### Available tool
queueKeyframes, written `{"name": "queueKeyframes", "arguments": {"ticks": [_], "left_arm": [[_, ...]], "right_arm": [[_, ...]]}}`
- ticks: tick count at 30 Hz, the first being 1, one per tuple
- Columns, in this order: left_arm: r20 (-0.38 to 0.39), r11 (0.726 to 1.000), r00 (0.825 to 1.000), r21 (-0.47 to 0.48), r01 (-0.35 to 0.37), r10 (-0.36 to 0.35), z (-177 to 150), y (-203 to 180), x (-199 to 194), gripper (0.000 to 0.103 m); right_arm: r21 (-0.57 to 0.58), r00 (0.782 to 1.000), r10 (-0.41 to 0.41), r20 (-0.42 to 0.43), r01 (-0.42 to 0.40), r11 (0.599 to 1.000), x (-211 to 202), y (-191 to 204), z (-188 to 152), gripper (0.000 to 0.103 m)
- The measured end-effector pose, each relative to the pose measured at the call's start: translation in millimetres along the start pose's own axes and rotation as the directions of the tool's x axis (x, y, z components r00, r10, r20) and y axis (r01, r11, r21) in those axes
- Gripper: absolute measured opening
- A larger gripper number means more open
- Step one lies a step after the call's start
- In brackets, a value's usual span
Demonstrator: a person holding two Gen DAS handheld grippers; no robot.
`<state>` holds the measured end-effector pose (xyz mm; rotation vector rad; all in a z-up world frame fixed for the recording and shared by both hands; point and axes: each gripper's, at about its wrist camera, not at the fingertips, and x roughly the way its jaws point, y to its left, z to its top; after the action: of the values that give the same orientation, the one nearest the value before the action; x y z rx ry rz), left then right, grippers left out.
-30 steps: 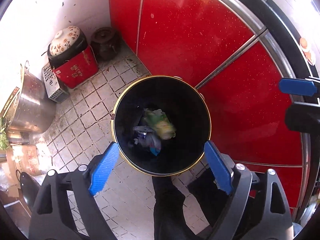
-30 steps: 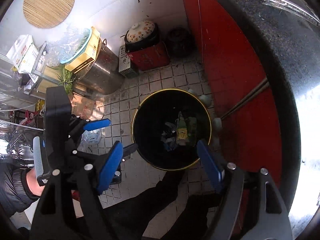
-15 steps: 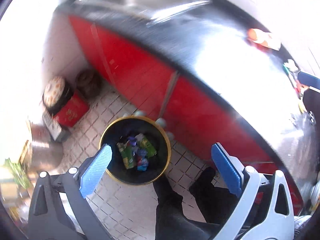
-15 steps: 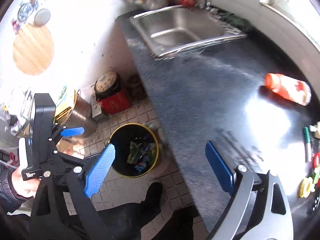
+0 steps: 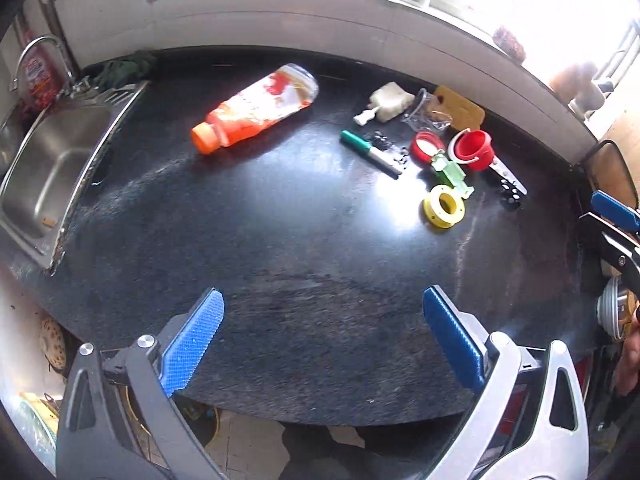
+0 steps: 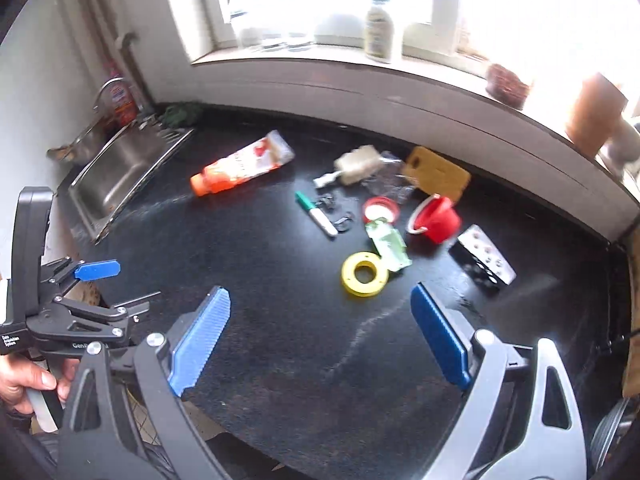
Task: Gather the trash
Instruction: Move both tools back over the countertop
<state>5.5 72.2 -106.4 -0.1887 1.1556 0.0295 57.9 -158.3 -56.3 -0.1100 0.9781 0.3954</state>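
You are holding both grippers (image 5: pixel 322 340) (image 6: pixel 320 334) wide-fingered, empty over the table (image 5: pixel 280 240) — next, reach for the bottle (image 5: pixel 256 108) beside the sink (image 5: pixel 48 160).

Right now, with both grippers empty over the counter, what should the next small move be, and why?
Probably lower the right gripper toward the yellow tape roll. Its jaws stand open with nothing between them, and the roll lies flat just ahead, the nearest piece of clutter on the black counter. The left gripper, also open and empty, could then go for the orange bottle.

Home kitchen, steel sink (image 5: pixel 52 148) with tap (image 5: pixel 30 56), dark worktop (image 5: pixel 280 240), window sill (image 6: pixel 320 54)
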Motion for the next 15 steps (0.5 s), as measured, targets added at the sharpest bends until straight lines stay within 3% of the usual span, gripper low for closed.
{"name": "queueKeyframes", "arguments": {"ticks": [5, 8, 15], "left_arm": [[-0.036, 1.0, 0.999, 0.011, 0.01, -0.01, 21.8, -35.5, 12.2, 0.097], [-0.038, 0.999, 0.999, 0.03, -0.023, 0.024, 31.8, -45.8, 19.1, 0.097], [-0.074, 1.0, 0.997, 0.015, -0.025, 0.026, 51.6, -69.1, 50.3, 0.097]], "right_arm": [[0.081, 0.999, -0.035, 0.006, 0.034, 0.996, -5.6, -54.5, -6.2, 0.089], [0.089, 0.999, -0.036, 0.005, 0.035, 0.995, -2.7, -69.4, -3.5, 0.089], [0.086, 0.999, -0.04, -0.02, 0.041, 0.995, 20.4, -101.3, 2.2, 0.089]]}}
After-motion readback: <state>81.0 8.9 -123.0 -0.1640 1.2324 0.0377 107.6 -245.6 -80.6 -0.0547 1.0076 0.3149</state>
